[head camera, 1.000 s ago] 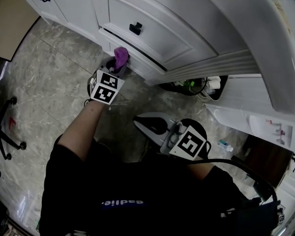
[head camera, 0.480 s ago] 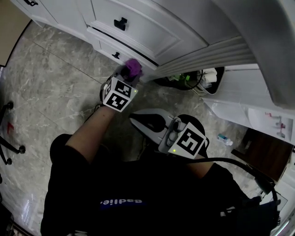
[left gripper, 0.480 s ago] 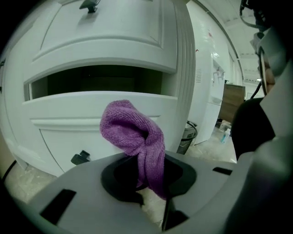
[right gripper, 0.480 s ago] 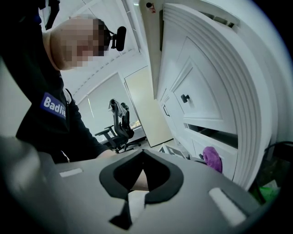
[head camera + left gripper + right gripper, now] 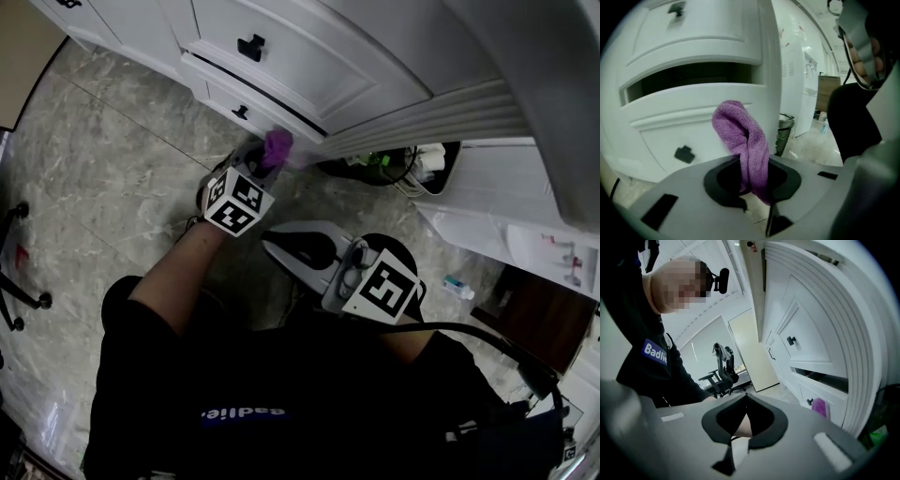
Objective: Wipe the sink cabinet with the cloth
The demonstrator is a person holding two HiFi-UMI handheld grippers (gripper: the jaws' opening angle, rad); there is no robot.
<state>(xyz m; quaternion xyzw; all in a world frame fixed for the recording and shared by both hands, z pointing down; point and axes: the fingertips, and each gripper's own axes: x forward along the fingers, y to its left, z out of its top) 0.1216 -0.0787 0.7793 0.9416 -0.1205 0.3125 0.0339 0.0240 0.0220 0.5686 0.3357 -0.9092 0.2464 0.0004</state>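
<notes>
Head view has the left claw (image 5: 266, 161) stretched out ahead of the person toward the white sink cabinet (image 5: 309, 66), clenched on a purple cloth (image 5: 277, 145). Left gripper view shows that claw (image 5: 752, 180) with its jaws pinched on the cloth's (image 5: 745, 140) lower end. The bunched free end stands up beyond the jaws against the front of a drawer (image 5: 693, 136), near the drawer's right edge. A small black knob (image 5: 684, 153) sits left of the claw, a dark gap runs above the drawer, and a bin (image 5: 786, 126) stands off to the right. The right claw (image 5: 281, 246) hangs low near the person's body over the marble floor (image 5: 103, 169), well apart from the cloth. Right gripper view shows that claw (image 5: 745, 420) closed on nothing.
</notes>
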